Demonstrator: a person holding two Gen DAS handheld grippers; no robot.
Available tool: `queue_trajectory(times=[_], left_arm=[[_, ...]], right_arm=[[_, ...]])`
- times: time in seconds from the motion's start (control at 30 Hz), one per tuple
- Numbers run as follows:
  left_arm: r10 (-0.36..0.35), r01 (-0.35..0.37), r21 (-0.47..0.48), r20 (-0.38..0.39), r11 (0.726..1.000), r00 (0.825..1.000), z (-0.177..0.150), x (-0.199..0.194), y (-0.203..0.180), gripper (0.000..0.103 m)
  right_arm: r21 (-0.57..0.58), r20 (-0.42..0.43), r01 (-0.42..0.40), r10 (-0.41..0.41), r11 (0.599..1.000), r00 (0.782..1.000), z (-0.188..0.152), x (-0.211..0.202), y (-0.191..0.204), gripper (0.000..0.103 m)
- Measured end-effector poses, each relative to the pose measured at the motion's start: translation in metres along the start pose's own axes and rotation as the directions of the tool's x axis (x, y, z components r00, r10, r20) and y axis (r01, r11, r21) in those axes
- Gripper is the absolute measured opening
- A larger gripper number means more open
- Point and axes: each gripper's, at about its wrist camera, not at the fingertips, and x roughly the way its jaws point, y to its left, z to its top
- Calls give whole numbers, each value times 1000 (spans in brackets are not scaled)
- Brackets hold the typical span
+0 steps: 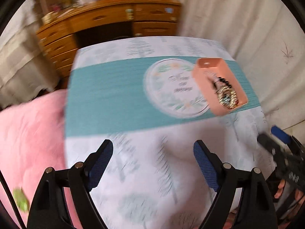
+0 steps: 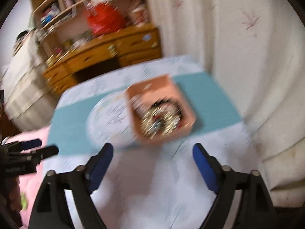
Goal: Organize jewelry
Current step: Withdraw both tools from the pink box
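One peach box (image 1: 219,84) w/ gold and black jewelry (image 1: 226,95) piled inside, left tool (image 1: 153,164) and right tool (image 2: 152,164) spread wide, empty.

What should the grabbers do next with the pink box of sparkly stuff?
Probably bring the right gripper forward and down toward the pink box. Both grippers are open and empty, the jewelry lies piled inside the box on the printed cloth, and the box lies just ahead of the right one.
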Motion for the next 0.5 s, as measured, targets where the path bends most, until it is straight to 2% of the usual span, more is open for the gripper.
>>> queue_trajectory(times=[0.07, 0.1, 0.13, 0.27, 0.33, 0.37, 0.43, 0.5], left_arm=[[37, -37, -41, -10, 998, 999, -22, -18, 7, 87], [22, -23, -51, -29, 998, 999, -30, -24, 9, 87], [2, -5, -67, -37, 998, 999, -38, -30, 8, 87], [17, -15, -143, 9, 990, 1000, -57, -51, 0, 87], [17, -14, -198, 15, 980, 1000, -64, -55, -7, 87], [-2, 8, -243, 24, 970, 1000, -70, -56, -12, 87], [-16, 30, -286, 49, 958, 999, -83, -54, -23, 87], [33, -27, -295, 15, 955, 999, -93, -46, -36, 87]], right_arm=[[-75, -57, -64, 60, 995, 997, -15, -8, 15, 101], [-106, -82, -80, 72, 991, 994, -21, -9, 20, 103], [-139, -117, -98, 82, 985, 990, -27, -9, 25, 103], [-220, -231, -151, 99, 964, 968, -35, -9, 31, 103], [-219, -265, -221, 160, 950, 951, -32, -17, 28, 103], [-223, -302, -260, 187, 940, 935, -30, -22, 26, 103], [-225, -296, -293, 221, 929, 929, -29, -32, 18, 103], [-214, -251, -290, 234, 933, 939, -29, -41, 9, 103]])
